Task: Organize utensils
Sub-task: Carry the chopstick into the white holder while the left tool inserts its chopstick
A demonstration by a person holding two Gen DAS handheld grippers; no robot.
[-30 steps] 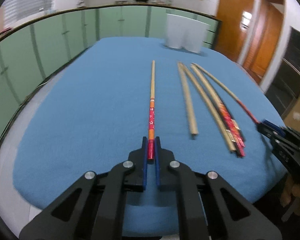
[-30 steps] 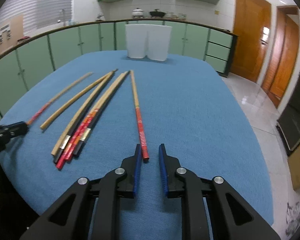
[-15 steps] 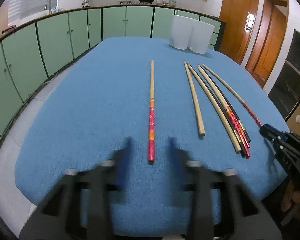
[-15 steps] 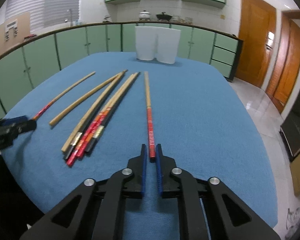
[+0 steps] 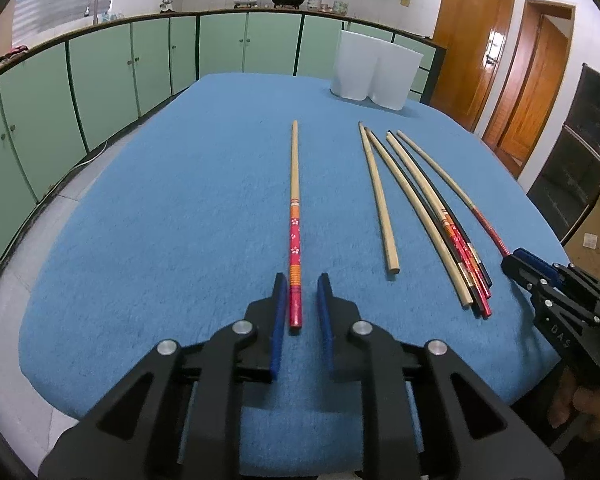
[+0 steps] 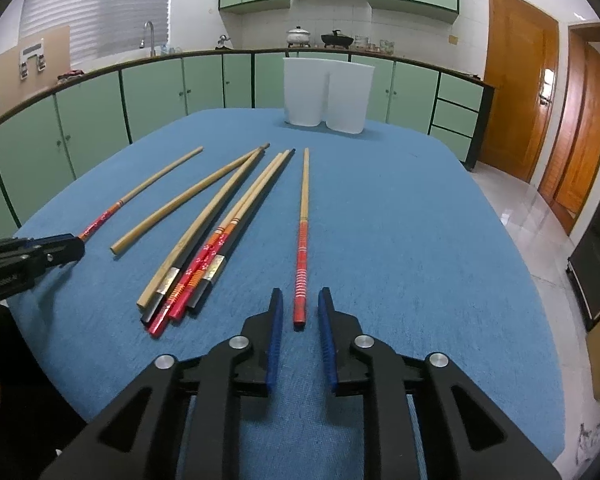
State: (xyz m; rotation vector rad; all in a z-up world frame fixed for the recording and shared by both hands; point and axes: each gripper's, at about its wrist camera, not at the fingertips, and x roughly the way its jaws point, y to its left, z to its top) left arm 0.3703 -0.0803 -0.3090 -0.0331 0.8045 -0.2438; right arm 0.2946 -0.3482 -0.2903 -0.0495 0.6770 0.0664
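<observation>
Left wrist view first. The left gripper (image 5: 300,280) sits low over the blue table cloth (image 5: 160,240), its jaws spread after just opening. One flowered chopstick (image 5: 295,236) lies between them. Its red end has a gap on the right and runs close along the left pad, but it is not pinched. It is pale bamboo with an orange band, white blossoms on red, then orange stripes.

To the right lies one plain chopstick (image 5: 382,208), all bare bamboo. Next is a tight bundle (image 5: 456,240) of about five, tan, black and red, overlapping too much for a sure count. One striped chopstick (image 5: 488,226) lies far right, its red end at the tip of the right gripper (image 5: 516,258). That makes roughly eight sticks, all flat on the cloth. Two white containers (image 5: 374,72) stand side by side, touching, at the far edge. The right gripper's body reads "DAS".

Now the right wrist view. The right gripper's jaws have also just opened and stand apart. The striped chopstick's red end, ringed with white lines, lies between them clear of both pads. In the bundle, two red sticks carry white flowers and orange bands, and the dark ones show silver bands. The left gripper shows at the left edge, and the lettering on it is too blurred to read.
</observation>
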